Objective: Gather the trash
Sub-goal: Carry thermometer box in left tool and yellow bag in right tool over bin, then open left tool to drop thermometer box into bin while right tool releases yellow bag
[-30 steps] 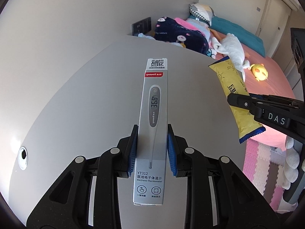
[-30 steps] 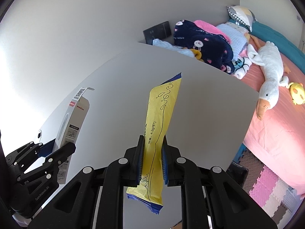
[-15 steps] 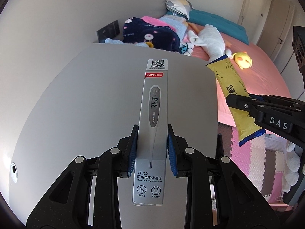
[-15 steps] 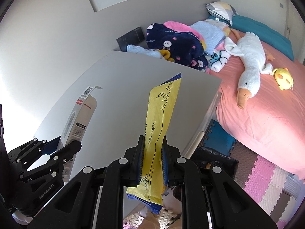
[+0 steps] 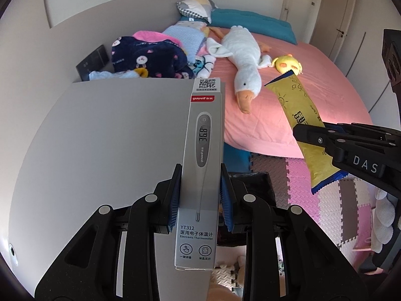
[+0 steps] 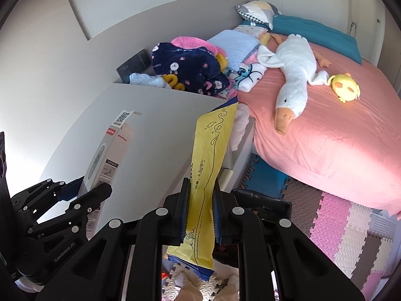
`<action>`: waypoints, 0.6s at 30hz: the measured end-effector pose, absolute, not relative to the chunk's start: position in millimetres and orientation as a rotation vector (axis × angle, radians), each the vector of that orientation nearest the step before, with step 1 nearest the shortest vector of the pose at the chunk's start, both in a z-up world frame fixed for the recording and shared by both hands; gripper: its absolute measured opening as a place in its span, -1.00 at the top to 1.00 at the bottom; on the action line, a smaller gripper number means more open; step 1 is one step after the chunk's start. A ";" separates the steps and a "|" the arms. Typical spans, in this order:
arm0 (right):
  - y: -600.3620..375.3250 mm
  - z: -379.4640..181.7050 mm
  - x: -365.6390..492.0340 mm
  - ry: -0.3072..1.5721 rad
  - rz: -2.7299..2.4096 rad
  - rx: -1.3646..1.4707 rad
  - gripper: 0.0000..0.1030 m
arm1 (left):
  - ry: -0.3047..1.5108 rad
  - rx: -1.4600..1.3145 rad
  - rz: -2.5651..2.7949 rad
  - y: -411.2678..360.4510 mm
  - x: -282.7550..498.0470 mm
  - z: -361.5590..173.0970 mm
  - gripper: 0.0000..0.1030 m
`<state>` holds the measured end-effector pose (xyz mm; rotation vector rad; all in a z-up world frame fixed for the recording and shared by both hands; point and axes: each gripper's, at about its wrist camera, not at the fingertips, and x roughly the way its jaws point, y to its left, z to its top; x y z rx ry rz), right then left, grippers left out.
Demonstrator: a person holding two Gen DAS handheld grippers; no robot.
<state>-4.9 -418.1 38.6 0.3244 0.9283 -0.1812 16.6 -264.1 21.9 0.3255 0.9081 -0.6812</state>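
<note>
Bedroom, grey table (image 5: 105, 135), left tool (image 5: 200, 195) clamping thermometer box (image 5: 203, 150), right tool (image 6: 200, 208) clamping yellow wrapper (image 6: 210, 150)

Goose toy (image 5: 244, 60) — pink bed (image 5: 325, 95) (rumpled).

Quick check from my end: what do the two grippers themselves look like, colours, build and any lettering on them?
Both are matte black plastic linkage frames with round silver rivets at the joints. The left gripper has blue ribbed pads on its fingers; the right gripper has the same blue pads. White lettering "DAS" shows on the right gripper's side in the left wrist view, and "GenRobot.AI" on the left gripper's side in the right wrist view. No cables or sleeves show.
</note>
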 end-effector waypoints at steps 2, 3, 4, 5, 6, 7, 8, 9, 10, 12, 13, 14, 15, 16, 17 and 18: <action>-430.1 39.0 -12.8 0.923 -0.203 0.334 0.66 | 0.904 0.336 -0.703 -276.8 12.5 22.7 0.45; -434.7 39.3 -15.2 0.922 -0.212 0.338 0.66 | 0.902 0.342 -0.714 -282.9 10.6 22.9 0.45; -439.5 39.5 -18.2 0.920 -0.220 0.342 0.66 | 0.901 0.348 -0.724 -288.4 7.4 23.2 0.45; -444.8 39.6 -21.4 0.919 -0.231 0.348 0.66 | 0.899 0.354 -0.734 -294.2 4.5 23.6 0.45; -449.5 39.9 -25.0 0.916 -0.241 0.352 0.66 | 0.897 0.359 -0.745 -299.6 2.2 23.7 0.45; -454.7 40.2 -28.5 0.912 -0.251 0.356 0.66 | 0.896 0.365 -0.755 -304.7 -0.1 23.8 0.45; -458.3 40.4 -31.4 0.910 -0.258 0.359 0.66 | 0.895 0.370 -0.765 -309.7 -2.5 23.9 0.45; -462.6 40.8 -35.7 0.908 -0.268 0.363 0.66 | 0.894 0.377 -0.775 -314.5 -5.3 23.6 0.45; -466.2 40.8 -38.5 0.906 -0.276 0.367 0.66 | 0.894 0.383 -0.785 -319.2 -7.8 23.2 0.45; -473.4 40.9 -44.8 0.903 -0.292 0.375 0.66 | 0.895 0.393 -0.803 -328.1 -11.9 21.5 0.45; -475.9 40.8 -46.6 0.903 -0.299 0.378 0.66 | 0.896 0.398 -0.812 -331.8 -14.4 20.6 0.45; -479.0 40.5 -49.1 0.903 -0.306 0.382 0.66 | 0.897 0.403 -0.819 -335.4 -17.3 19.7 0.45; -482.0 40.4 -51.7 0.903 -0.312 0.385 0.66 | 0.899 0.407 -0.827 -338.9 -19.5 18.8 0.45; -484.7 40.3 -53.7 0.905 -0.317 0.388 0.66 | 0.900 0.412 -0.834 -342.0 -22.2 17.8 0.44; -487.4 40.0 -55.5 0.913 -0.323 0.387 0.64 | 0.901 0.418 -0.844 -345.1 -24.9 17.2 0.39; -489.5 40.5 -57.1 0.917 -0.334 0.383 0.43 | 0.904 0.430 -0.851 -348.5 -27.5 16.8 0.25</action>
